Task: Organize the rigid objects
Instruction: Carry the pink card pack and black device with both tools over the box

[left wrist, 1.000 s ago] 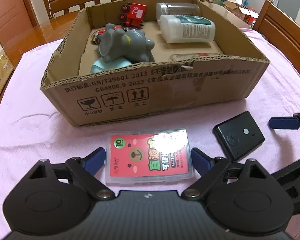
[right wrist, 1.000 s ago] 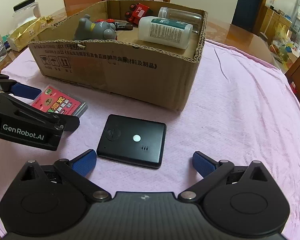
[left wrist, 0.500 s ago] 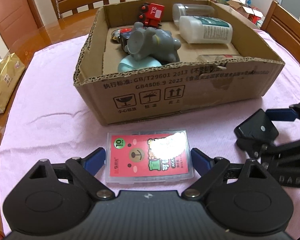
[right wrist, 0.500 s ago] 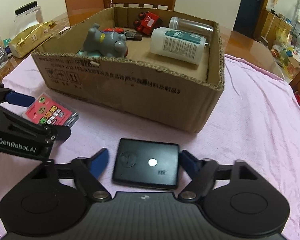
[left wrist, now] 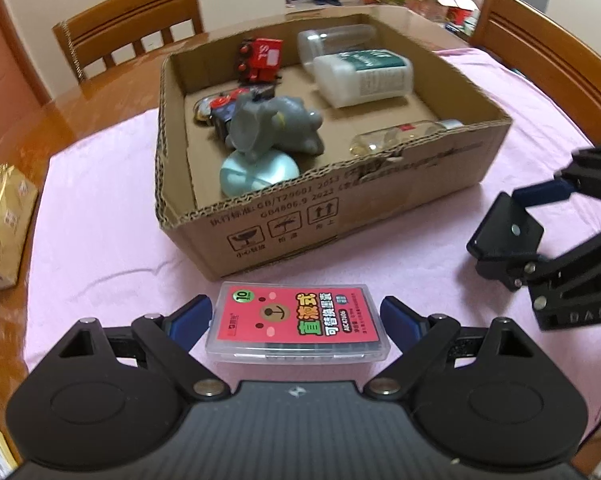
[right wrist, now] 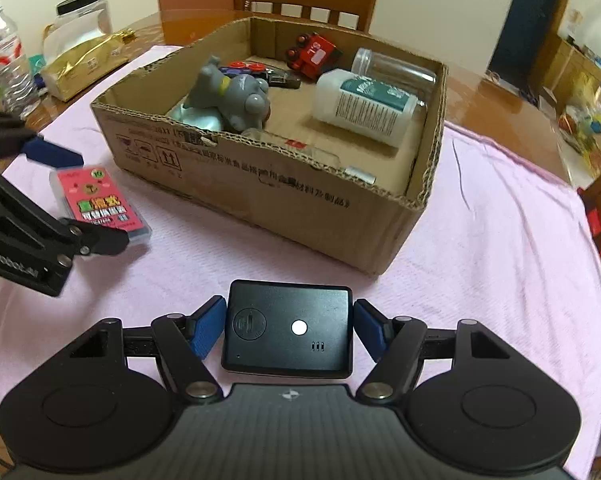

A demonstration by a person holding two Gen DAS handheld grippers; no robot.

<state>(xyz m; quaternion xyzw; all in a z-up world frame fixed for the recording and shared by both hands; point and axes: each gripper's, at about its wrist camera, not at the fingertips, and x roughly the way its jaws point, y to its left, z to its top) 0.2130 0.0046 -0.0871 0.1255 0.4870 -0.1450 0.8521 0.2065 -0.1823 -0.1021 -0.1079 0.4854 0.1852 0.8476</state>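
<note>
Crosswise, black device [right wrist: 287, 330] between pads

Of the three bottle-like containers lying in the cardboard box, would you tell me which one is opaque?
The white bottle with the green label is opaque; the jar behind it and the small vial at the front wall are clear.

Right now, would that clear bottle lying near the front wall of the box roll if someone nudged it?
Probably. The clear bottle lies on its side, round-bodied, on the flat floor of the cardboard box, so a sideways nudge would likely roll it. The front wall beside it should stop it that way. It looks like glass or hard plastic, possibly breakable.
</note>
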